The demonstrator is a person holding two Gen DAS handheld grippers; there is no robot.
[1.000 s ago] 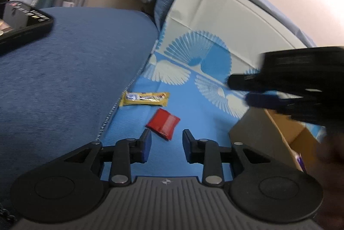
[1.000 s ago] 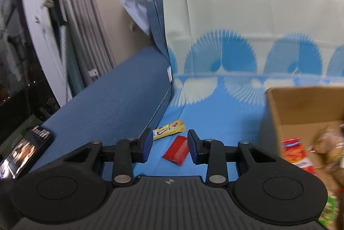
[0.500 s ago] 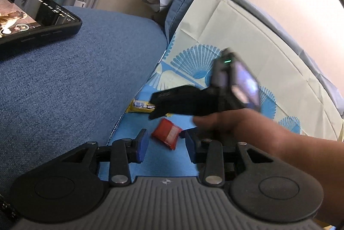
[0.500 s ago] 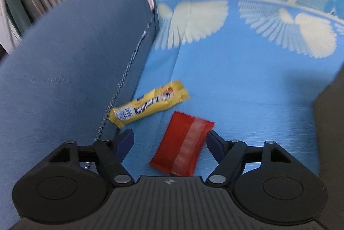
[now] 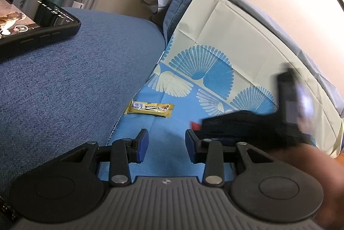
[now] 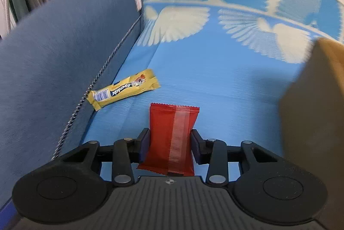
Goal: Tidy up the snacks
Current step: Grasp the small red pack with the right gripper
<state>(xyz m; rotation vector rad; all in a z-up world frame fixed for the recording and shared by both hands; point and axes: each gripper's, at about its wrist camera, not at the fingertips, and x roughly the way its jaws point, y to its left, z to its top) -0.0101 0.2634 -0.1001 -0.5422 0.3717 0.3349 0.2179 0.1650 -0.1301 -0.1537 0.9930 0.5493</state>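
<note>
A red snack packet (image 6: 172, 122) lies on the blue patterned cloth (image 6: 215, 79). My right gripper (image 6: 169, 140) points down at it. Its jaws are closing, and both pads touch the packet's long sides. A yellow snack bar (image 6: 124, 89) lies apart, up and left, by the sofa seam. In the left wrist view the bar (image 5: 150, 108) lies ahead. There the blurred right gripper (image 5: 201, 126) hides all but a red corner of the packet (image 5: 194, 125). My left gripper (image 5: 166, 141) hovers open over bare cloth with nothing between its fingers.
A brown cardboard box (image 6: 318, 101) stands close on the right of the red packet. The blue sofa armrest (image 5: 64, 90) rises on the left, with a black phone (image 5: 32, 19) lying on it. A hand (image 5: 311, 165) holds the right gripper.
My right gripper came down from over the box to the red packet, spread its jaws around it, then drew them in against its sides. The left gripper stayed almost where it was.
</note>
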